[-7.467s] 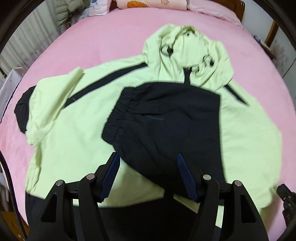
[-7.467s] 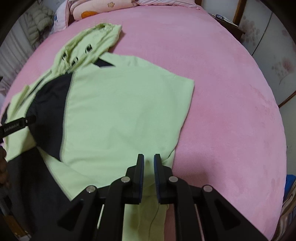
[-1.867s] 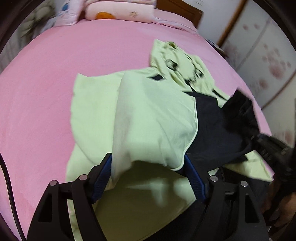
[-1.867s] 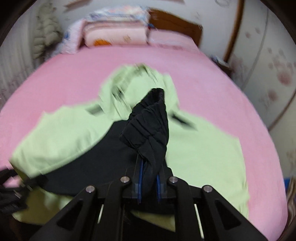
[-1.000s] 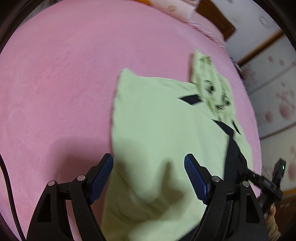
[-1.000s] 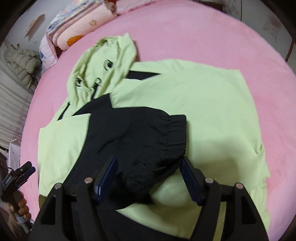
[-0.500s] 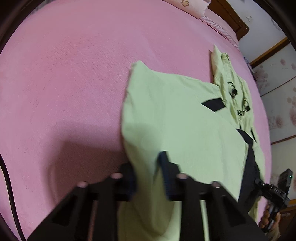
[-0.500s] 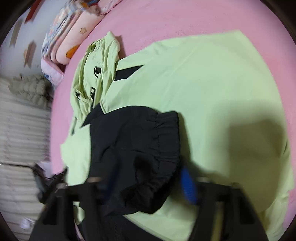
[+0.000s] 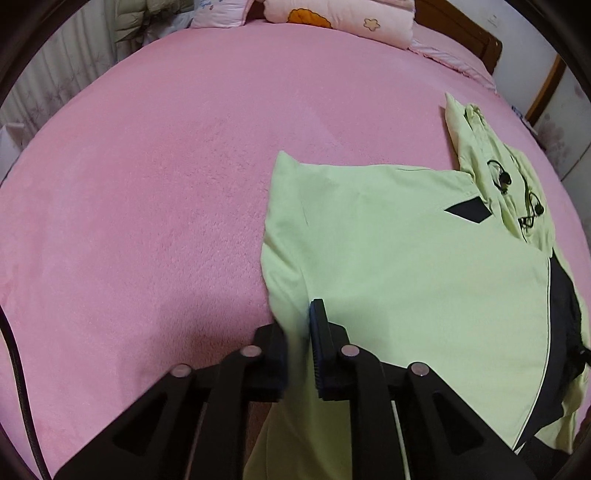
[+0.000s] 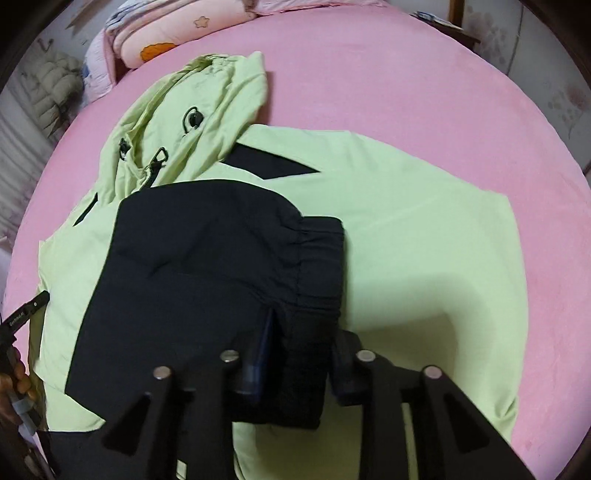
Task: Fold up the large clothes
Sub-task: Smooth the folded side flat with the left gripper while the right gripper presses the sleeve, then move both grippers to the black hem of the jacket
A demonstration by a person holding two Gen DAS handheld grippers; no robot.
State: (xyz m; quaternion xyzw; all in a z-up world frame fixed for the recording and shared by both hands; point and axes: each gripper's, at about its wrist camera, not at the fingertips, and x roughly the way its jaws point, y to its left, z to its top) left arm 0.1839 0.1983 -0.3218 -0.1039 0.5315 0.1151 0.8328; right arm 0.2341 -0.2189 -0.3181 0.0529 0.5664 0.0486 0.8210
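Note:
A light green hooded jacket [image 9: 406,277] with black panels lies on the pink bed [image 9: 147,184], its hood [image 9: 491,177] towards the pillows. My left gripper [image 9: 299,343] is shut on the jacket's left edge, with green cloth pinched between the pads. In the right wrist view the black sleeve [image 10: 207,258] lies folded across the jacket's green front [image 10: 424,240]. My right gripper [image 10: 301,362] points down at the sleeve's gathered cuff; its jaws are opening, and a bunch of black cloth fills the gap between them.
Pink pillows [image 9: 332,18] and a wooden headboard [image 9: 461,37] stand at the far end of the bed. A pale puffy coat [image 10: 55,85] hangs at the far left. Bare pink blanket [image 10: 443,74] stretches around the jacket. A hand [image 10: 11,376] holds the left gripper's handle at the frame edge.
The left gripper went from wide open to closed on the jacket's left edge. The right gripper's fingers came in from wide apart to a narrower gap around the black cuff.

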